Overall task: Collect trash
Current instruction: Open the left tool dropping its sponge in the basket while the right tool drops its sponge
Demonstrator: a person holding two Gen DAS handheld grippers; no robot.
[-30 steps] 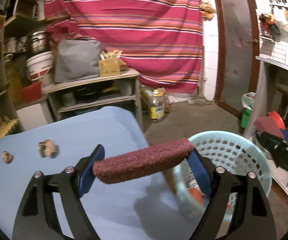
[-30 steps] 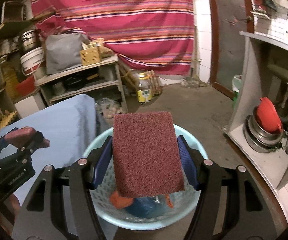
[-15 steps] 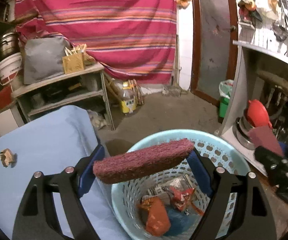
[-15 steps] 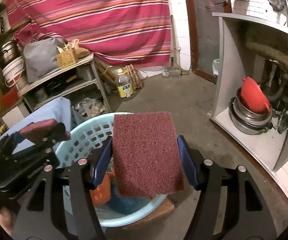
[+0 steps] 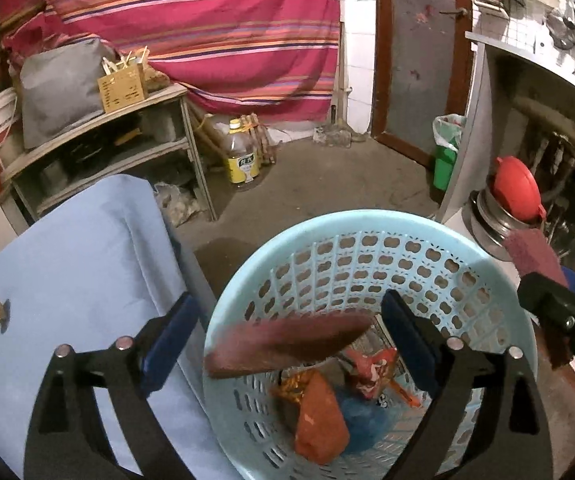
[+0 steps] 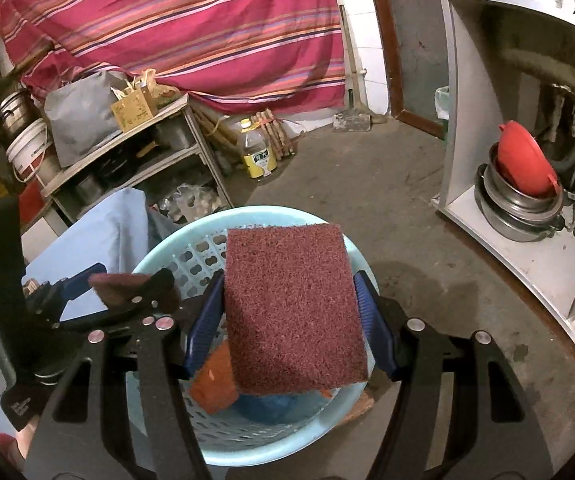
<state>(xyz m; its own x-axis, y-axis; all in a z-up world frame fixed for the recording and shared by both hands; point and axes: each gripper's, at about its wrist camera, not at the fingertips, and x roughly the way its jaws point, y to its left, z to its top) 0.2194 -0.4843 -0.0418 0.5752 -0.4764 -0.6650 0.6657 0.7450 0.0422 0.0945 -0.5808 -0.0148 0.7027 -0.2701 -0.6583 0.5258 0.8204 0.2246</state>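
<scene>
Below both tools sat the light-blue basket [image 5: 367,226], holding wrappers. Above it, the right gripper [image 6: 287,312] was clamped on a maroon scouring pad [image 6: 291,308]. The left gripper [image 5: 287,336] was spread apart, its blurred pad [image 5: 287,340] loose over the basket.

The falling scouring pad [image 5: 287,340] is motion-blurred. The right gripper's scouring pad [image 6: 291,312] hides most of the basket's [image 6: 247,456] contents. The yellow bottle's [image 5: 241,156] label is too small to read.
</scene>
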